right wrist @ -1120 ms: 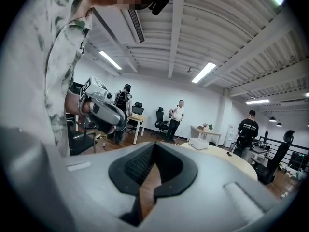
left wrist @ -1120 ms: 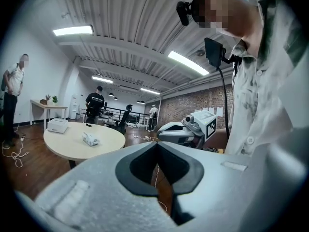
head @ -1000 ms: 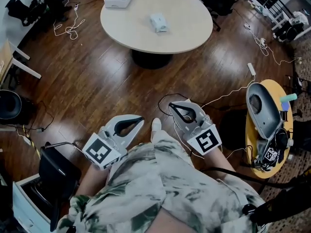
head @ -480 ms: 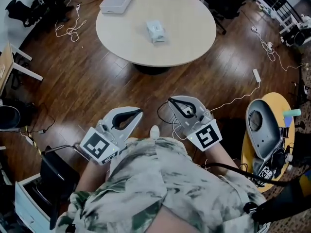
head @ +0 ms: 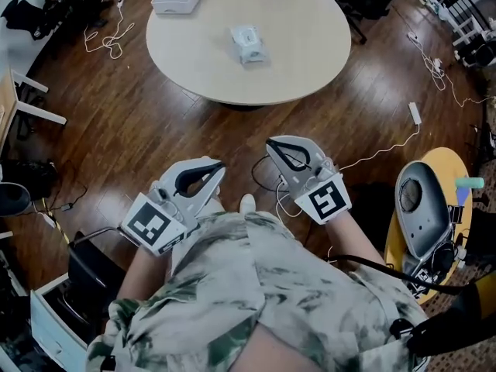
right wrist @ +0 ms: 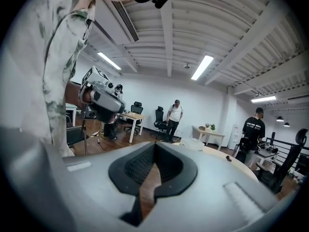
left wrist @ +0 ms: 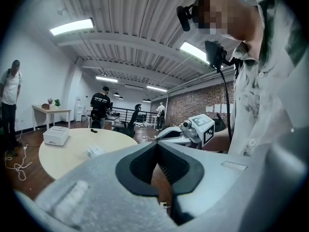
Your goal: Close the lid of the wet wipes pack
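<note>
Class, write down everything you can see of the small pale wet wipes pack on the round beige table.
The small pale wet wipes pack lies flat on the round beige table, well in from its edge. It looks soft and roughly rectangular, with a lighter patch on top, likely its lid; open or shut is too small to tell. Only the tabletop touches it.

Right gripper: jaws together at the tips, nothing gripped; wood floor showing through the gap behind.
Left gripper: near left, held high, marker cube on top.
Round table: right, beyond the jaws, bearing a white box.
Far: person in white shirt standing beside an office chair; person in black at right.
</note>
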Demonstrator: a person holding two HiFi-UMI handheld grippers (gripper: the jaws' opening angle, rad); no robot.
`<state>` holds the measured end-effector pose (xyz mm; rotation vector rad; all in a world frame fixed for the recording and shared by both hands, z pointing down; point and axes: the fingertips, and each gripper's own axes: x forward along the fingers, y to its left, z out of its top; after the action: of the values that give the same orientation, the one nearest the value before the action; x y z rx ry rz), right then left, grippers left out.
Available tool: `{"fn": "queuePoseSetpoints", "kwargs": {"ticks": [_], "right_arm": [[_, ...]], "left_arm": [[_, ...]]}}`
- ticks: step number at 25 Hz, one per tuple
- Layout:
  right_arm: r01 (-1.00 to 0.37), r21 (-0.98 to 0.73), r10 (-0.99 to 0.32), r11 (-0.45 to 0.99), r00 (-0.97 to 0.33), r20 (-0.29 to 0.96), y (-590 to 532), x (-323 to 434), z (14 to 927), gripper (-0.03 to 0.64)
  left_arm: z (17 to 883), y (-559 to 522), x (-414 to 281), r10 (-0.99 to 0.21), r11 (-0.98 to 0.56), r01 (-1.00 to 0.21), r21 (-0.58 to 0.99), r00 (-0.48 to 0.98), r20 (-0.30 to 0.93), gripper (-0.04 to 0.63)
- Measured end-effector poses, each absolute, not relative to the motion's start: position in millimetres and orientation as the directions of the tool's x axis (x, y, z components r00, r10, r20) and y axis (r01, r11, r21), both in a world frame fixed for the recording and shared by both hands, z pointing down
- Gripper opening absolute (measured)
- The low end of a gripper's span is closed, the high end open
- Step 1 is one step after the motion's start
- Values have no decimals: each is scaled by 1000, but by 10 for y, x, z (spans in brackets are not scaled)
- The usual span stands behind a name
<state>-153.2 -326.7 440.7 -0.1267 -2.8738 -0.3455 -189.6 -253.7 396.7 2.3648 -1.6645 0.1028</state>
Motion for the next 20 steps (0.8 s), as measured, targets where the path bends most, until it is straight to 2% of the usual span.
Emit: {"fn": "queuePoseSetpoints", "kwargs": {"ticks": [12, 20], "right_arm": [[92, 278, -10, 956, -939, 345, -3848, -2718, 4746, 6], [99, 315, -29, 944, -925, 379, -4160, -3622, 5067, 6]], "left_arm": [[4005, -3018, -2991, -901, -378, -909, 177, 405, 154, 0], [4053, -3070, -3720, -887, -393, -901, 187, 424, 182, 0]]}}
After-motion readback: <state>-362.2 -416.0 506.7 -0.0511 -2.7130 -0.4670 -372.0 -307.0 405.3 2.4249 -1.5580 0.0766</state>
